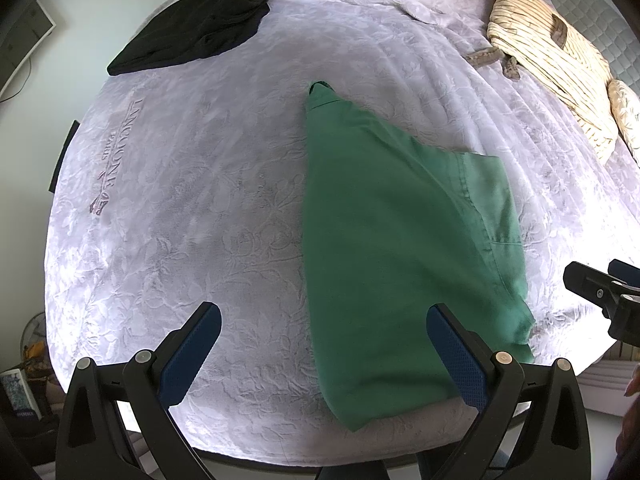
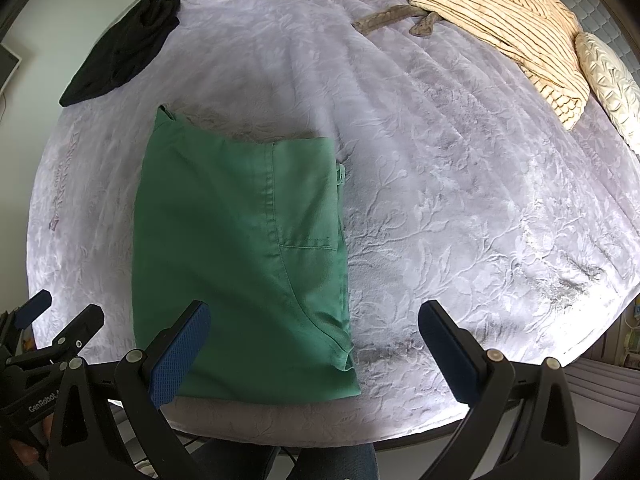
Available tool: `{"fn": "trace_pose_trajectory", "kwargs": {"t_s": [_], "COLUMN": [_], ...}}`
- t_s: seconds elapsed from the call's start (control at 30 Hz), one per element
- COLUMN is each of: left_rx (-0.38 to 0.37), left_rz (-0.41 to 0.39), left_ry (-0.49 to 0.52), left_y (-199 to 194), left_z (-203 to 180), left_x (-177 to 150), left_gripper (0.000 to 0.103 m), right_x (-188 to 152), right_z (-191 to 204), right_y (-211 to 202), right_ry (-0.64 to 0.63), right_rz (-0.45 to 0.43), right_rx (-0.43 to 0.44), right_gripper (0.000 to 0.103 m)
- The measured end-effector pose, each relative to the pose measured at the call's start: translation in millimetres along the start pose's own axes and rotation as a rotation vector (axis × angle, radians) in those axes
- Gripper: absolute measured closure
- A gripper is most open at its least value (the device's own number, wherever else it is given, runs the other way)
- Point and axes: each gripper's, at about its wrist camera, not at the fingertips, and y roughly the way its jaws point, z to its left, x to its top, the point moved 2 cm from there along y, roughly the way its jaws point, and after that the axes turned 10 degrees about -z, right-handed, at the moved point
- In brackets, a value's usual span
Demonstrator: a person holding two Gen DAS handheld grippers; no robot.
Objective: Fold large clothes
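A green garment (image 1: 392,248) lies folded lengthwise on the lilac bedspread (image 1: 200,200), reaching the near edge; it also shows in the right wrist view (image 2: 240,248). My left gripper (image 1: 324,344) is open and empty, held above the garment's near left part. My right gripper (image 2: 314,340) is open and empty above the garment's near right corner. The right gripper's tip shows at the right edge of the left wrist view (image 1: 600,288), and the left gripper shows at the lower left of the right wrist view (image 2: 56,328).
A black garment (image 1: 196,24) lies at the far left of the bed. A striped cream robe (image 2: 504,24) with a brown belt lies at the far right, next to a cream cushion (image 2: 608,88). Furniture stands left of the bed.
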Motion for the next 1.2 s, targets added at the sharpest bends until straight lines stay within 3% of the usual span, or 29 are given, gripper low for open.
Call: {"fn": "trace_pose_trajectory", "kwargs": {"t_s": [1.2], "left_rx": [0.022], "left_rz": [0.009], "left_ry": [-0.001], "left_y": [2.6], "left_z": [1.4], "left_x": [-0.5], "left_gripper": [0.000], "right_x": [0.3], "right_z": [-1.1], "right_y": [5.0], "right_ry": [-0.013], "right_rz": [0.015], "right_rx": [0.009], "right_gripper": [0.000]}}
